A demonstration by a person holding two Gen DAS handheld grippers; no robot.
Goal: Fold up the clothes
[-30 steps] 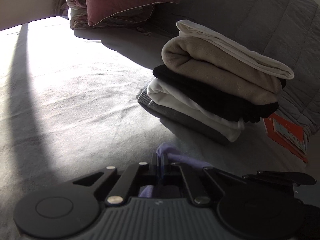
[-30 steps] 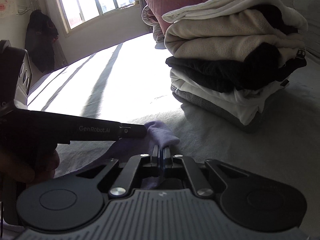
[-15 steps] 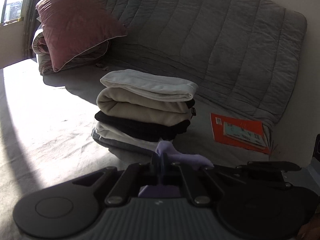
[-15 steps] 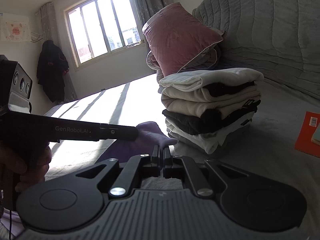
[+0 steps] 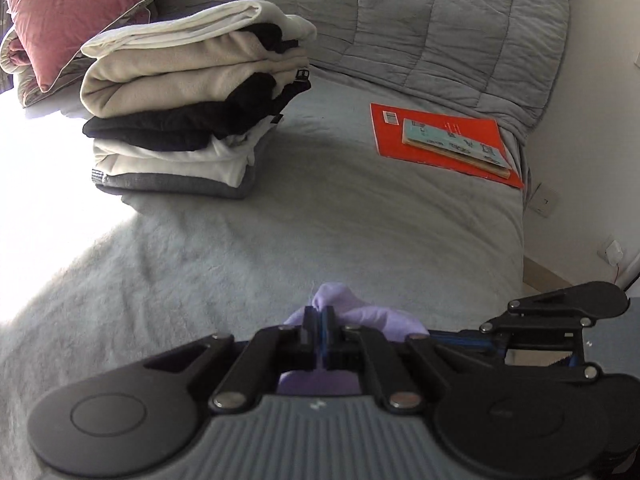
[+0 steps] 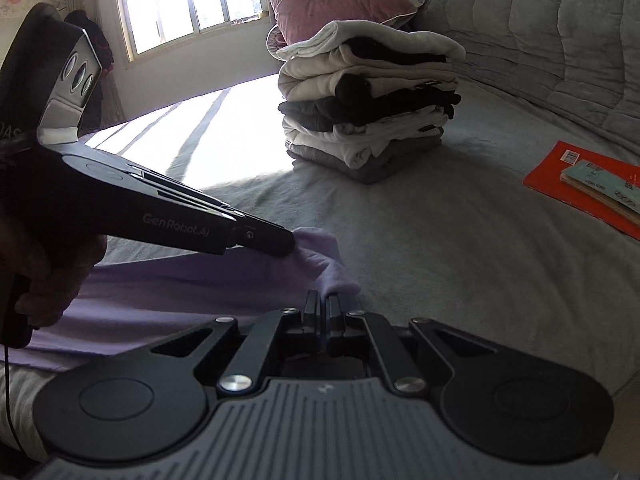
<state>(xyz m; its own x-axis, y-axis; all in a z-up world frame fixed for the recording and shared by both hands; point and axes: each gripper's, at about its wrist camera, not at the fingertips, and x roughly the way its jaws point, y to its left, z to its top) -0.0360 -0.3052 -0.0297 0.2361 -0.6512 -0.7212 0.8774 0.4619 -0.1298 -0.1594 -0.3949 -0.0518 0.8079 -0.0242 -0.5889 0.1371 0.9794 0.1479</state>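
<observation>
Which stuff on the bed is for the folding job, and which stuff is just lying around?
For the folding job:
- lilac garment, pinched by both grippers
- left gripper
- right gripper
- stack of folded clothes

Just lying around:
- orange book with a smaller teal booklet on top
- pink pillow
- grey quilt

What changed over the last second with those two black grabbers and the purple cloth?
Both grippers swung together toward the orange book, carrying the purple cloth along; the folded pile now sits to the left in the left wrist view. Nothing was let go: the left gripper and right gripper stay shut on the cloth. Pile, book and pillow lie unchanged.
</observation>
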